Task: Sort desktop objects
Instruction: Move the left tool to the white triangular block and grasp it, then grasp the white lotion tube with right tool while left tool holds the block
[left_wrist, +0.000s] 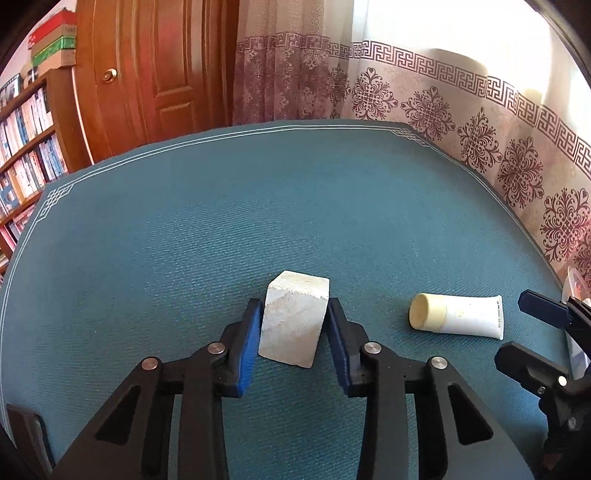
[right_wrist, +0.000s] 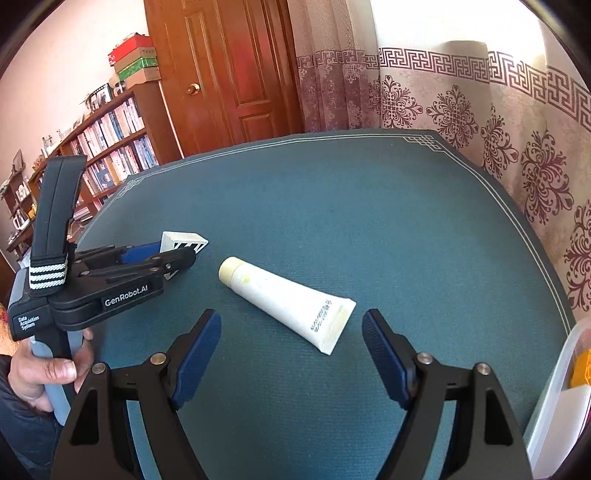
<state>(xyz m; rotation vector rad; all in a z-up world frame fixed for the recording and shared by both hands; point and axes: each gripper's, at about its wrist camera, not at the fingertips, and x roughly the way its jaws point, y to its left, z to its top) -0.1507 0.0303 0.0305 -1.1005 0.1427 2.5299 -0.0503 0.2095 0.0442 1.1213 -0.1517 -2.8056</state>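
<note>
Left gripper (left_wrist: 293, 325): clamped on the white block (left_wrist: 293, 317), resting on the teal table mat (left_wrist: 258, 206).
Right gripper (right_wrist: 291, 354): 2 jaws stood apart, empty.
White tube (right_wrist: 288, 301): lay on the mat just ahead of the right gripper.

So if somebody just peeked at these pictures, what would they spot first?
Probably the white block in the middle of the teal table mat, squeezed between the blue pads of the left gripper. Next, the white tube with a yellowish cap, lying flat on the mat just ahead of the open right gripper.
</note>
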